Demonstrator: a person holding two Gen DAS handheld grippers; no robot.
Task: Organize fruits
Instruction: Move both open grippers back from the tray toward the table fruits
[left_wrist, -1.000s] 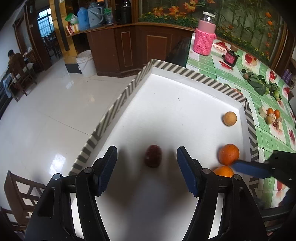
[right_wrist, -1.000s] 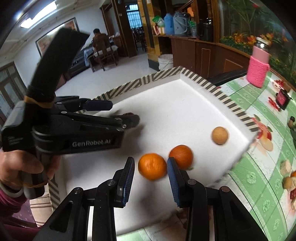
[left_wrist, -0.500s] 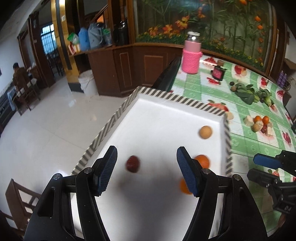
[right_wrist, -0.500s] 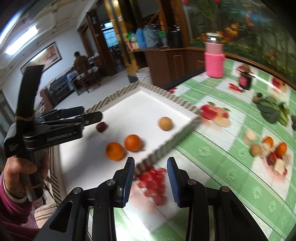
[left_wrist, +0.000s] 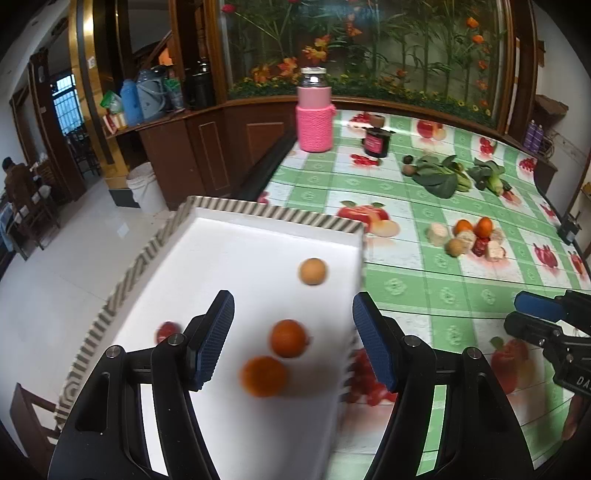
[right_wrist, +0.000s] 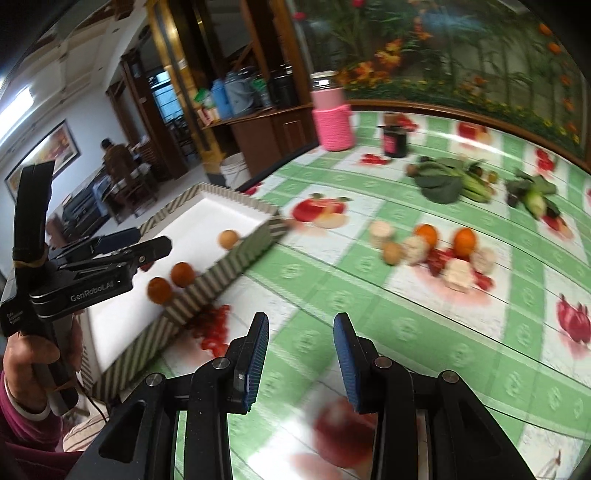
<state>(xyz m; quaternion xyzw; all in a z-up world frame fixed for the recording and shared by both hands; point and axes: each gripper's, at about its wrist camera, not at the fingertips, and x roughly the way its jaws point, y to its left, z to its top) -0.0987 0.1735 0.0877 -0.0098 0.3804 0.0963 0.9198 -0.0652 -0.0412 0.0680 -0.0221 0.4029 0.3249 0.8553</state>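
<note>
A white tray with a striped rim (left_wrist: 273, 216) (right_wrist: 258, 243) sits at the table's left end. In it lie two oranges (left_wrist: 288, 338) (left_wrist: 263, 376), a tan round fruit (left_wrist: 313, 271) and a dark red fruit (left_wrist: 165, 331). My left gripper (left_wrist: 291, 343) is open and empty, raised above the tray. My right gripper (right_wrist: 300, 360) is open and empty over the green checked tablecloth, right of the tray. A heap of fruits (right_wrist: 439, 247) (left_wrist: 469, 236), with two oranges, lies on the cloth further right.
A pink-sleeved jar (left_wrist: 314, 110) and a small dark jar (left_wrist: 376, 142) stand at the back. Leafy greens (left_wrist: 443, 177) lie at the back right. The table's left edge drops to the floor beside the tray.
Both grippers have pulled back and up from the tray and swung right. The right gripper has left the orange in the tray and now hangs over the tablecloth.
</note>
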